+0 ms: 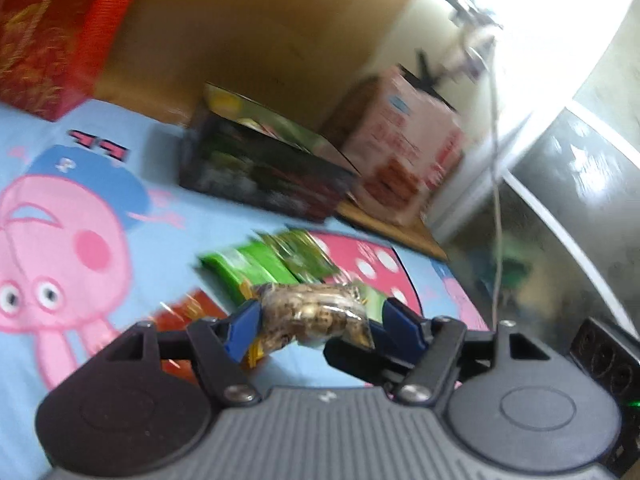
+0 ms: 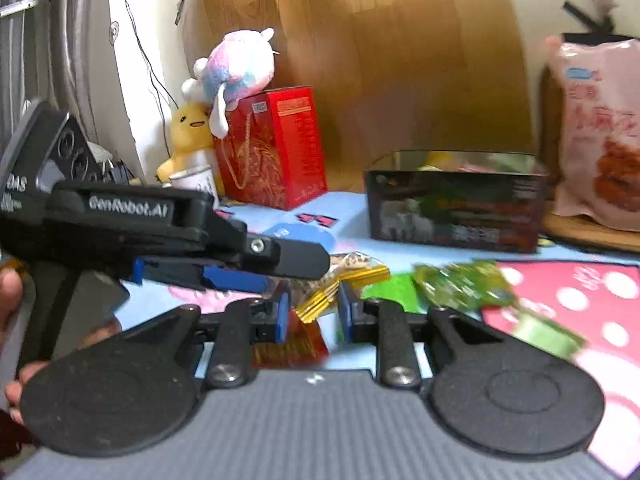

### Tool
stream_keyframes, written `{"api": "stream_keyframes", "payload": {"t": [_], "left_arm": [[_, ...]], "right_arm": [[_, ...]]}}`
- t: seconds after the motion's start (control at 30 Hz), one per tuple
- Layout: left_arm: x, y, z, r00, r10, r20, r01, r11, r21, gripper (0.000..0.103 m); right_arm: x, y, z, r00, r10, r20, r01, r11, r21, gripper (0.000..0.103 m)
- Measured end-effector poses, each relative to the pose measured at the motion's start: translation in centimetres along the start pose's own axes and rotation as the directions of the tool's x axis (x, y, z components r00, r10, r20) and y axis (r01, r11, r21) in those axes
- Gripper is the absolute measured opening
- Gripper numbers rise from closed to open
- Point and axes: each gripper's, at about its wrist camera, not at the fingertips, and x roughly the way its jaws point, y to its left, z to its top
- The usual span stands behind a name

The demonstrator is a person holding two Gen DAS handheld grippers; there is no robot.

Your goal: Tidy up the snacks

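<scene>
Snacks on cartoon sheet, one dark box point(image 2: 456, 204) behind.
Left tongs point(image 1: 316, 322) clamped on one nut packet point(image 1: 316, 316); right tongs point(image 2: 313, 312) apart; two green packets point(image 1: 276, 264); one red packet point(image 2: 292, 346).

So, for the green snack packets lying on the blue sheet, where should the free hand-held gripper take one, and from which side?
Probably from above, at a short sealed end. The green snack packets lie flat and overlapping on the blue sheet, so a thin edge fits between the fingers better than the broad face. The right hand-held gripper stands open close beside them; the left hand-held gripper already holds a clear nut packet.
</scene>
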Motion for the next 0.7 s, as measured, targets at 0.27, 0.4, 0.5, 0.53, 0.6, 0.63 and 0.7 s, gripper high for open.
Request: {"api": "stream_keyframes", "payload": {"t": [0.27,0.4,0.5,0.53,0.6,0.63,0.7], "left_arm": [[1.3,-3.4,-3.7,0.998,0.005,-0.068,0.004,0.992,0.126,0.069],[1.7,-3.2,-4.3,0.995,0.058,-0.076,-0.047,0.989,0.140,0.070],[1.3,-2.5,-4.5,0.994,0.082,-0.068,-0.073,0.990,0.123,0.072],[1.0,-2.3,-4.5,0.995,0.082,-0.060,-0.075,0.990,0.118,0.073],[0.3,-2.0,-4.4,0.995,0.090,-0.032,-0.085,0.989,0.117,0.078],[0.0,-1.8,-4.4,0.995,0.093,-0.019,-0.090,0.989,0.115,0.078],[-0.4,-1.2,-4.2,0.996,0.093,-0.010,-0.091,0.991,0.097,0.078]], "right_arm": [[-3.1,-2.0,-3.9,0.997,-0.042,-0.068,0.047,0.996,0.078,0.028],[-3.3,-1.9,-4.8,0.997,-0.031,-0.077,0.037,0.996,0.083,0.031],[-3.2,-1.8,-5.0,0.996,-0.047,-0.077,0.053,0.996,0.077,0.041],[-3.5,-1.8,-5.2,0.996,-0.060,-0.066,0.065,0.995,0.076,0.051],[-3.9,-2.1,-5.2,0.997,-0.063,-0.050,0.067,0.994,0.085,0.056],[-4.1,-2.2,-5.2,0.997,-0.062,-0.046,0.066,0.994,0.090,0.056],[-4.3,-2.5,-5.3,0.997,-0.067,-0.042,0.070,0.993,0.092,0.056]]}}
